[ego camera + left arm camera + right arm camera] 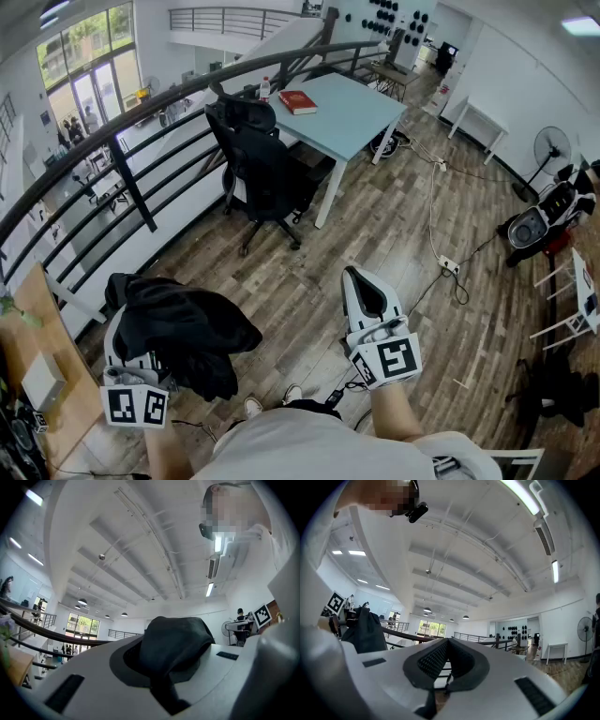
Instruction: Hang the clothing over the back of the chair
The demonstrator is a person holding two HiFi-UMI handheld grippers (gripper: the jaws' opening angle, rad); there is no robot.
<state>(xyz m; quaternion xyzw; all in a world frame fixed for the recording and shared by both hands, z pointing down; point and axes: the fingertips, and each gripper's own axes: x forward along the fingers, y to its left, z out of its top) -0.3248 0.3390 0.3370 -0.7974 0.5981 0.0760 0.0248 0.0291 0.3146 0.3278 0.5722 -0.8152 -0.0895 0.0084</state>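
- A person looks down at a wood floor (394, 225), holding a gripper in each hand.
- The left gripper (168, 667) is at the lower left of the head view. Its jaws are clamped on a bunched piece of black clothing (183, 330).
- The clothing is heaped over the front of that gripper and droops off both sides. It hangs clear of the floor.
- In the left gripper view, the dark cloth fills the gap between the jaws and bulges up over them.
- The right gripper (356, 277) is at the lower centre. Its jaws are together with nothing between them.
- A black office chair (264, 178) stands farther ahead, well apart from the clothing. Its back is bare.
- The chair is just beside a light blue table (352, 117), with a dark railing (131, 141) on its other side.
- A red book (298, 101) lies on the table's far end.
- A standing fan (553, 145) is at the far right, beside a white wall.
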